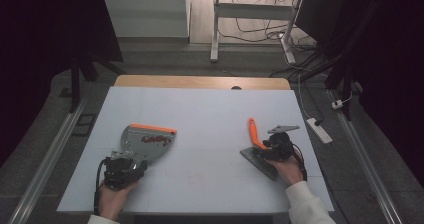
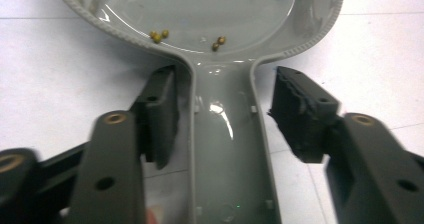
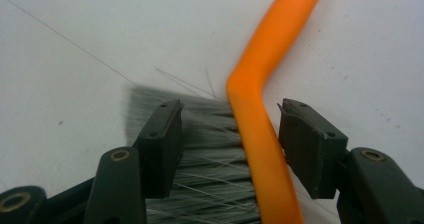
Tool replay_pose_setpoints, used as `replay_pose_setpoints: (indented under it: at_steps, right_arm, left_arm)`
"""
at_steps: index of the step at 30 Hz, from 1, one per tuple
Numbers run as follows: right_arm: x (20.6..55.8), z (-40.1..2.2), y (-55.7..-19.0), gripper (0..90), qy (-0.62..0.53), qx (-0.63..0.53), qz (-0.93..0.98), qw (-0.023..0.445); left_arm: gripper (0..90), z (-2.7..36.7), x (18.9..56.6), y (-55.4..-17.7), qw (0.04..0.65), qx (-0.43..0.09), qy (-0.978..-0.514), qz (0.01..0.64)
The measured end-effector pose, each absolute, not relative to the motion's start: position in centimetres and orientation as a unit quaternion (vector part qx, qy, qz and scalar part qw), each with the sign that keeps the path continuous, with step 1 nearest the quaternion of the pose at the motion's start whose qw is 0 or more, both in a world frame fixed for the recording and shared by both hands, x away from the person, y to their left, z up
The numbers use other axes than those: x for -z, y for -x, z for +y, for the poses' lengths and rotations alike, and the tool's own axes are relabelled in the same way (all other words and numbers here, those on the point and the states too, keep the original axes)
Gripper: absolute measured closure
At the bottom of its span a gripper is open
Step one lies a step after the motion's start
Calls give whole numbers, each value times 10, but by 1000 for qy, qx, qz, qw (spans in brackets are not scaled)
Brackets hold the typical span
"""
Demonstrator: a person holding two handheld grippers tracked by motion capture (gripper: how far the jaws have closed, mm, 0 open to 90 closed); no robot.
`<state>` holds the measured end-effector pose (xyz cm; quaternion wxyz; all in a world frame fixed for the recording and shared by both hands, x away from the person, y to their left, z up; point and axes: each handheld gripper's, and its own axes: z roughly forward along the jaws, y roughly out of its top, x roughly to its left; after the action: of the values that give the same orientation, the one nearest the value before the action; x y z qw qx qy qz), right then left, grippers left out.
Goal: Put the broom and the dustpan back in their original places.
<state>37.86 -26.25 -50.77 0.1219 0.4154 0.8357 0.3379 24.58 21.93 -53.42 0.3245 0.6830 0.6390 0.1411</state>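
A grey dustpan (image 1: 147,141) with an orange front lip lies flat on the white board (image 1: 210,109), left of centre, with red and yellowish beans in it. In the left gripper view its grey handle (image 2: 225,149) runs between the jaws of my left gripper (image 2: 225,114), which stand open with a gap at the right pad; several beans (image 2: 218,43) rest in the pan. A small brush with an orange handle (image 1: 253,131) and grey bristles (image 1: 257,161) lies at the right. My right gripper (image 3: 230,139) straddles the orange handle (image 3: 260,124), open, with both pads clear of it.
The white board covers a wooden table whose far edge (image 1: 200,81) shows beyond it. A power strip (image 1: 320,130) lies on the floor off the right side. Cables and a desk frame (image 1: 216,29) stand farther back.
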Motion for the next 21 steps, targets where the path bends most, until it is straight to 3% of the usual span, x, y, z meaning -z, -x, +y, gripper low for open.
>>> replay_pose_setpoints:
  at_steps: [8,21]
  right_arm:
    - [501,-260,-373,438,-404,-350,833,143]
    - [488,-256,-358,442,-358,-372,841,160]
  left_arm:
    - [280,223,530,-241,323,-154,-677,643]
    - [285,231,508,-228,355,-196,-704,583]
